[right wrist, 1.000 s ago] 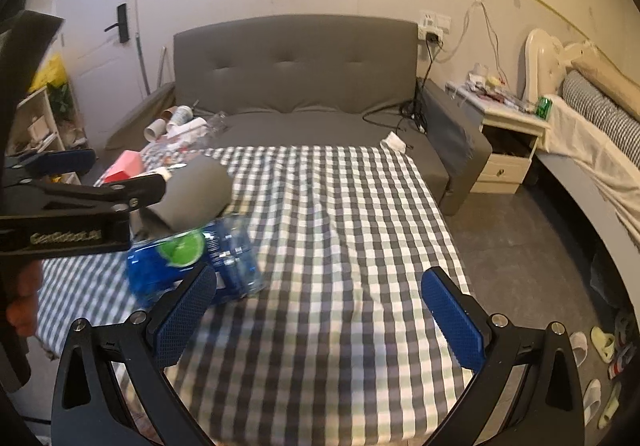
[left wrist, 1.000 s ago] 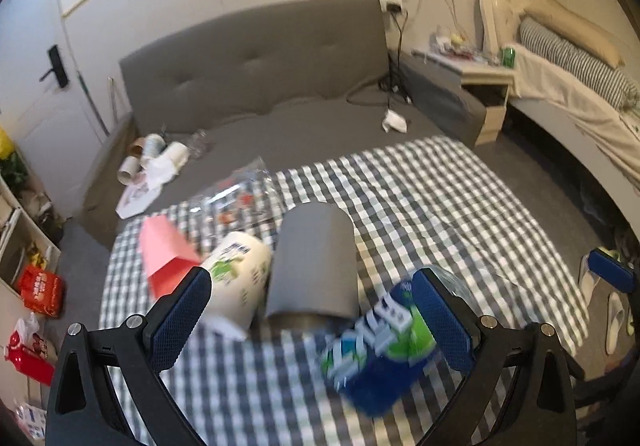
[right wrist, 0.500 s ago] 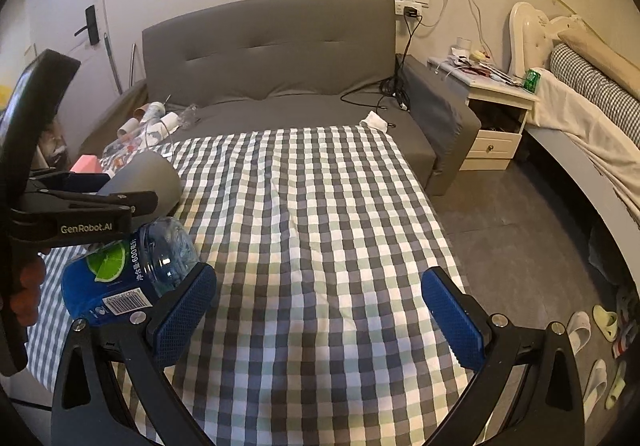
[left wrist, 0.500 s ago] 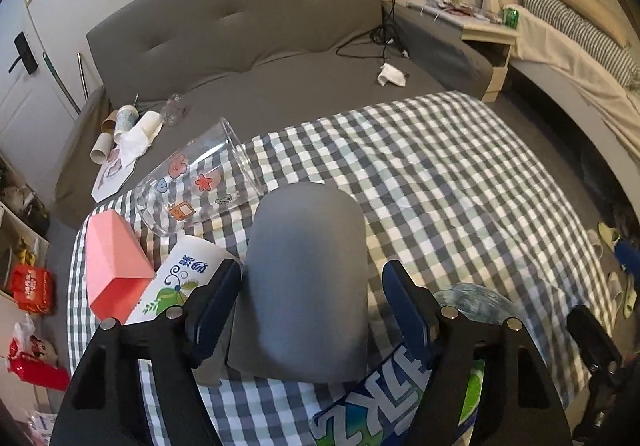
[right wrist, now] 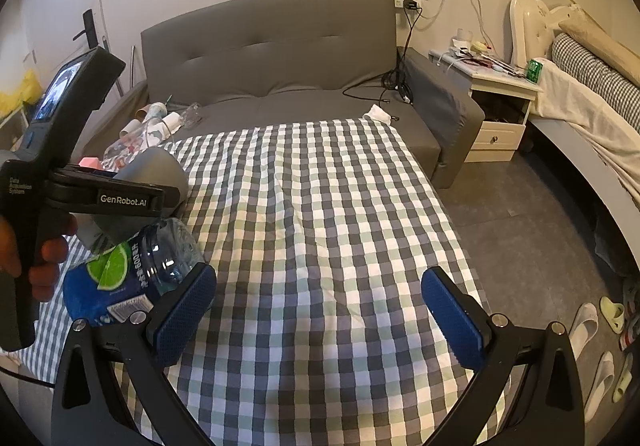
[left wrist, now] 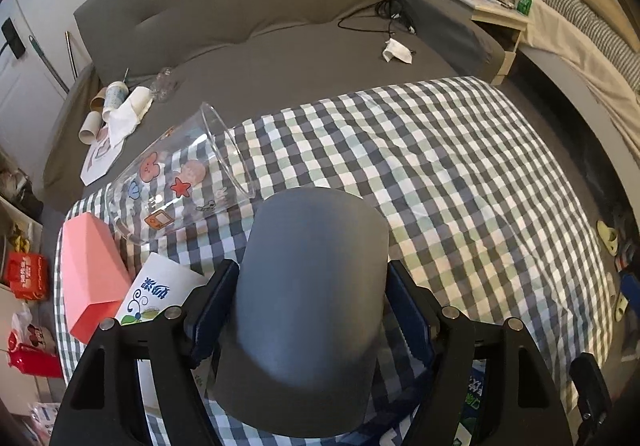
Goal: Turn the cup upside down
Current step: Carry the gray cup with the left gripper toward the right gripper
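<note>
The left gripper [left wrist: 308,310] squeezed the gray cup [left wrist: 308,306] on both sides, low over the checkered cloth [left wrist: 440,173]. The right gripper [right wrist: 318,306] was wide open, holding nothing. Farther back lay a clear glass [left wrist: 180,177].

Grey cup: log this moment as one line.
left gripper: shut on grey cup, lying on its side | right gripper: open, empty, over checked cloth | flip: not done
</note>
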Available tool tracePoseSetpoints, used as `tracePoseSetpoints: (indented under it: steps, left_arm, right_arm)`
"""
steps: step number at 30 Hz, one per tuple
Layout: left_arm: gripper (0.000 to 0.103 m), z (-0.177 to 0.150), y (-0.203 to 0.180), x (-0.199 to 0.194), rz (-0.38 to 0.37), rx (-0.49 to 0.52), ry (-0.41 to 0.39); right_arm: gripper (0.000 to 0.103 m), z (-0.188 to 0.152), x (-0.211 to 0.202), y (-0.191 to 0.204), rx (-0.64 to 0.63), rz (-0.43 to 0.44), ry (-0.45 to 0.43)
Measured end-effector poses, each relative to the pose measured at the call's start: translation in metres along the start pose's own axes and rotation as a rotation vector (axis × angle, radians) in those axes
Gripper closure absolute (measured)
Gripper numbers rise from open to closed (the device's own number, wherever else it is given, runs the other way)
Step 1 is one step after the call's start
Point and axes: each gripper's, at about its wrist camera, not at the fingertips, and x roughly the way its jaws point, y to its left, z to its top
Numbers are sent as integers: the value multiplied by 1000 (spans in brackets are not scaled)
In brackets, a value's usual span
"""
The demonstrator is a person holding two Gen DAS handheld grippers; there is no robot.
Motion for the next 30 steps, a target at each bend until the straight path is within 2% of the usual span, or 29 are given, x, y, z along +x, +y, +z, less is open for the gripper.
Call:
tracePoseSetpoints:
  steps: [7, 15, 23, 27, 30]
  left_arm:
    - [28, 1, 4, -32, -30, -51, -69]
    - [28, -9, 14, -110, -23, -89, -167]
    - [29, -66, 36, -165, -1, -147, -167]
    - [29, -100, 48, -171, 13, -181, -139]
    - [29, -128, 55, -160, 17, -212, -101]
  right_arm:
    - [0, 3, -12, -4, 1, 1, -13]
    - [0, 6, -59, 5, -8, 15, -95]
    - [0, 1, -116, 38, -59, 44, -182]
    - [0, -6, -132, 62, -83, 78, -191]
    - [0, -13, -137, 78, -117, 94, -182]
